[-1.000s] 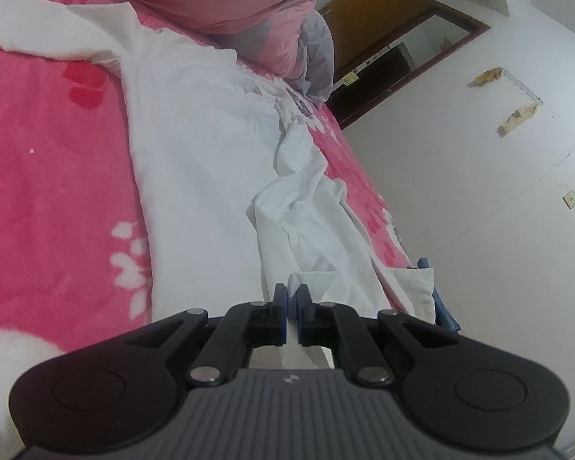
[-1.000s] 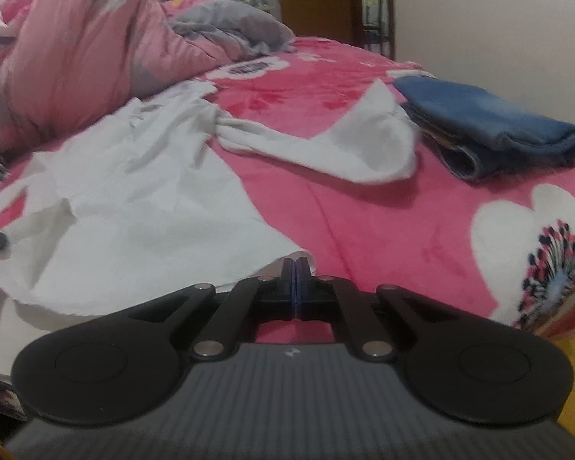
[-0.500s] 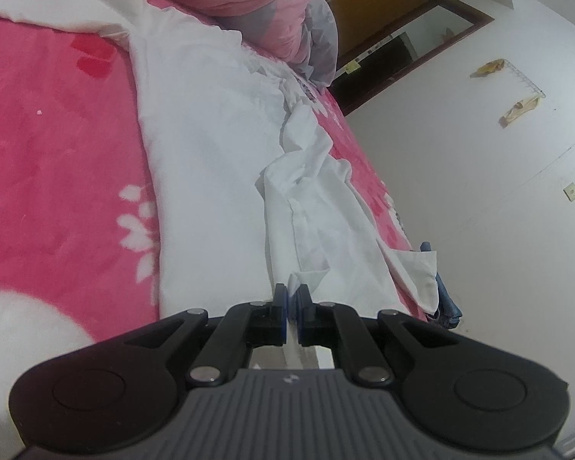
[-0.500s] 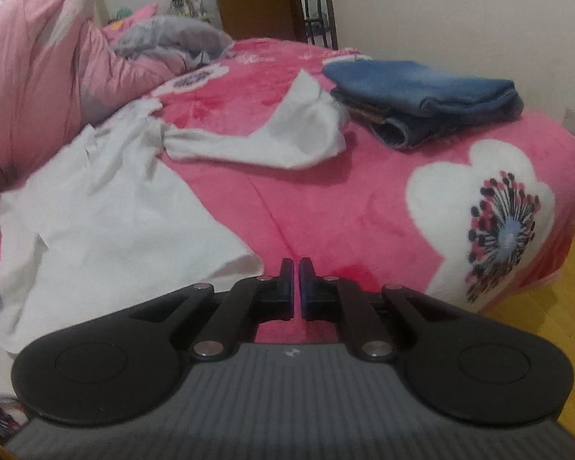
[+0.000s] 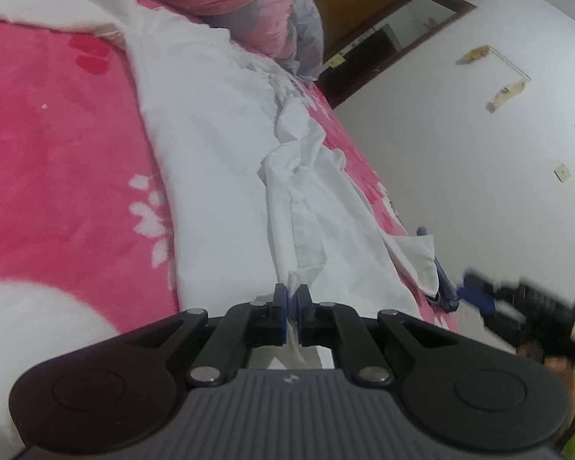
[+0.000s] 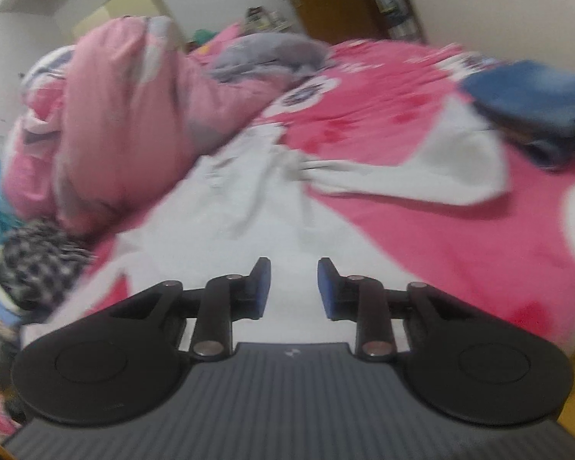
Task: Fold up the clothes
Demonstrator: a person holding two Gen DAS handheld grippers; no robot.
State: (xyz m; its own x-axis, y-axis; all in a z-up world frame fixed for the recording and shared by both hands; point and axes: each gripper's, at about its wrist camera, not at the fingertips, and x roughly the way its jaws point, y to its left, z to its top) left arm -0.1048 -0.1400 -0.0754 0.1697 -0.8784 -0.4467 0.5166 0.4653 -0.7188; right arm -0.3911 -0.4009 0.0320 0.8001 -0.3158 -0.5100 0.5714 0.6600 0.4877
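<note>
The left gripper [image 5: 292,297] was pinched tight on a near edge of the white shirt [image 5: 211,145]. The right gripper [image 6: 293,283] had its fingers wide apart, holding nothing, just above the shirt's near part. The shirt lay spread out on the pink blanket [image 5: 57,153], with one sleeve [image 6: 421,176] reaching far right toward the folded jeans [image 6: 533,103]. It looked thin, soft and floppy, so a hem or a sleeve end would be a good place to grab
</note>
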